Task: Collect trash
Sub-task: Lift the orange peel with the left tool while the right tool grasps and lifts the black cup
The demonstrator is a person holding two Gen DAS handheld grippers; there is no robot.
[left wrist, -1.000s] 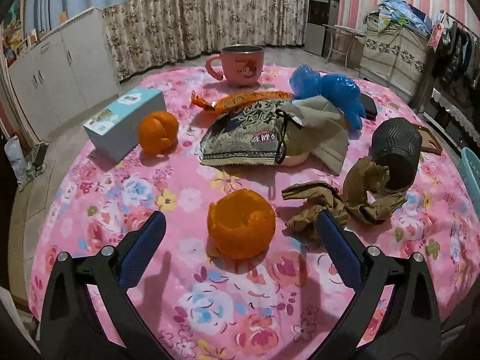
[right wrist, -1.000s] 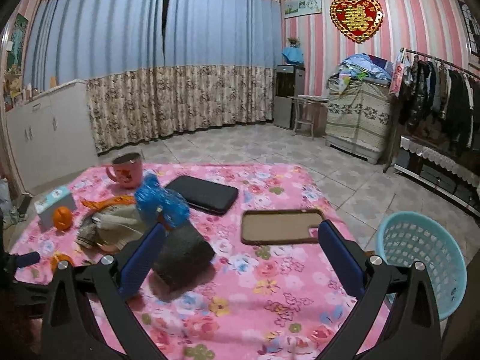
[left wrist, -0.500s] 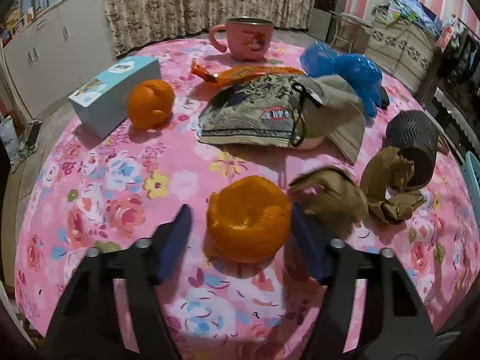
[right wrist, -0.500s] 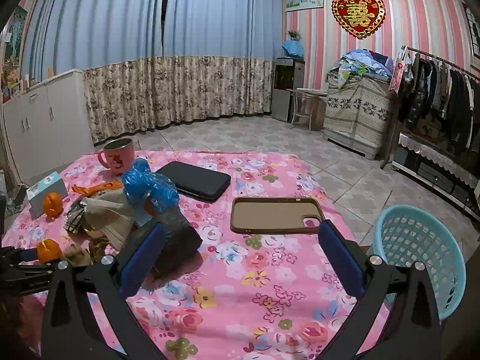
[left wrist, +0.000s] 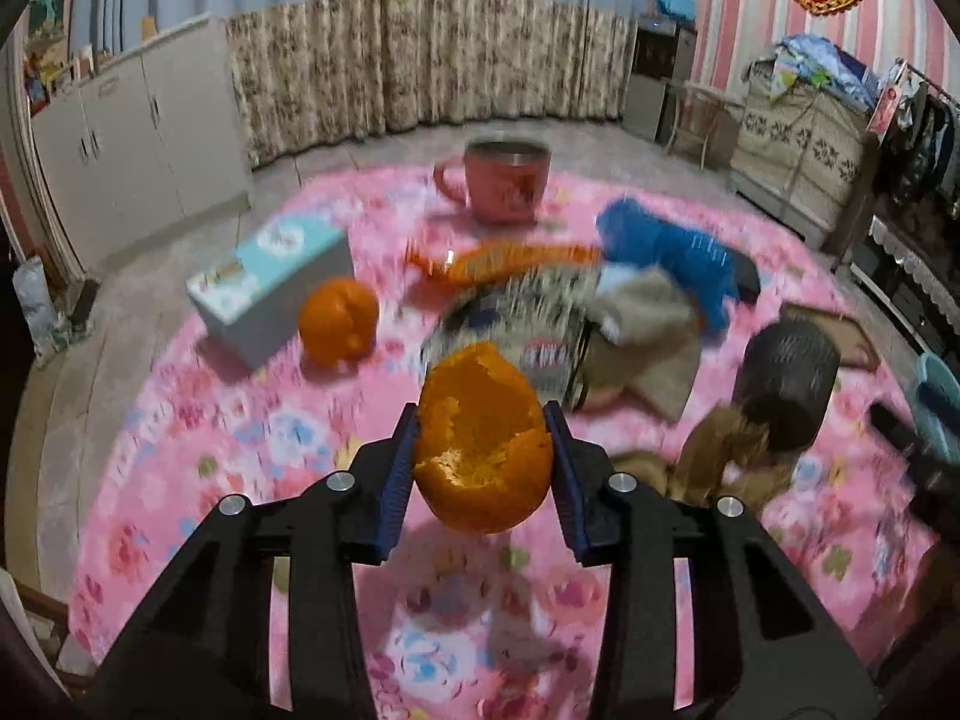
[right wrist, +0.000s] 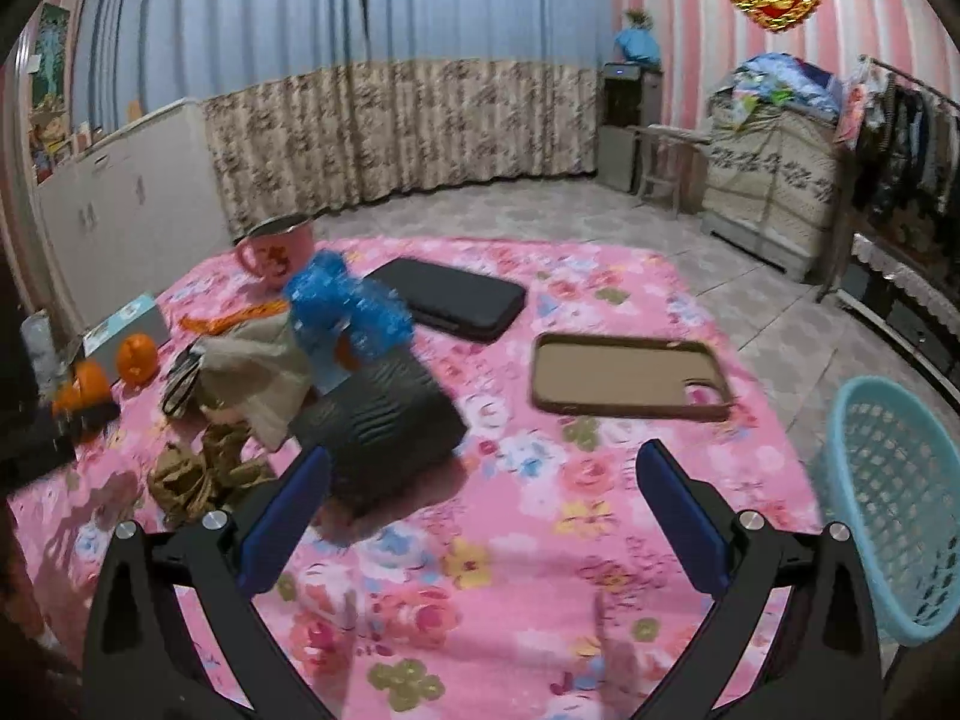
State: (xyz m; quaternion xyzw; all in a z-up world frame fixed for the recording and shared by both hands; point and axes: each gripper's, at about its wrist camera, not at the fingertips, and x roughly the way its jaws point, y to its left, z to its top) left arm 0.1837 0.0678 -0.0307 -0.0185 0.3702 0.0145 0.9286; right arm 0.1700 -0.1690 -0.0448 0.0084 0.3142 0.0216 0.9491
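My left gripper (left wrist: 483, 450) is shut on a hollow orange peel (left wrist: 485, 438) and holds it above the pink flowered tablecloth (left wrist: 180, 420). The peel and gripper also show at the left edge of the right wrist view (right wrist: 81, 387). Crumpled brown paper (left wrist: 720, 450) lies to the right, and shows in the right wrist view (right wrist: 192, 468). A blue plastic bag (left wrist: 672, 252) and a beige wrapper (left wrist: 648, 324) lie further back. My right gripper (right wrist: 480, 510) is open and empty over the cloth. A light blue basket (right wrist: 894, 492) stands beside the table at the right.
On the cloth are a whole orange (left wrist: 337, 319), a light blue box (left wrist: 270, 276), a pink mug (left wrist: 507, 180), an orange wrapper (left wrist: 510, 255), a patterned packet (left wrist: 510, 324), a dark ribbed cup (right wrist: 378, 420), a black case (right wrist: 453, 297) and a brown phone case (right wrist: 630, 375).
My left gripper closed on the orange peel and lifted it off the cloth. My right gripper stayed open and shifted slightly forward.
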